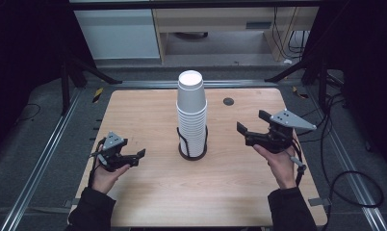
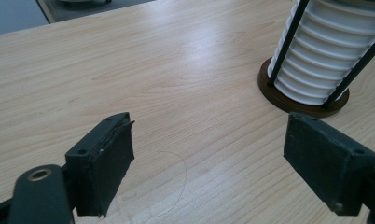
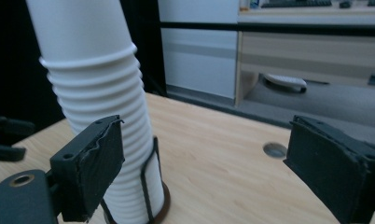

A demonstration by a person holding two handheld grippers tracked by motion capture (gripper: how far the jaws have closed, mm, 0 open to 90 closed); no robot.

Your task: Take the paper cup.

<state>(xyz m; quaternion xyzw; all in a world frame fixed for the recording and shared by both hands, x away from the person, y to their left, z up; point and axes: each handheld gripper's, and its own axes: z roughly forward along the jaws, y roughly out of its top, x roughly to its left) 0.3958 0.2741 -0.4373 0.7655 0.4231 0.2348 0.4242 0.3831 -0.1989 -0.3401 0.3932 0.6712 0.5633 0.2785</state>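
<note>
1. The rectangular light wooden table [image 1: 148,192] bears everything, with bare boards in front of both hands.
2. A tall stack of white ribbed paper cups [image 1: 191,113] stands upright at the middle of the table, its foot inside a black wire holder on a round dark base [image 1: 192,155]; the stack leans slightly in the right gripper view [image 3: 99,107].
3. The right gripper [image 1: 251,126], held to the right of the stack and apart from it, has its jaws spread wide with nothing between them.
4. The left gripper [image 1: 139,156], lower on the left and well apart from the cups, has its jaws parted and holds nothing; bare wood shows between them in the left gripper view [image 2: 209,163].
</note>
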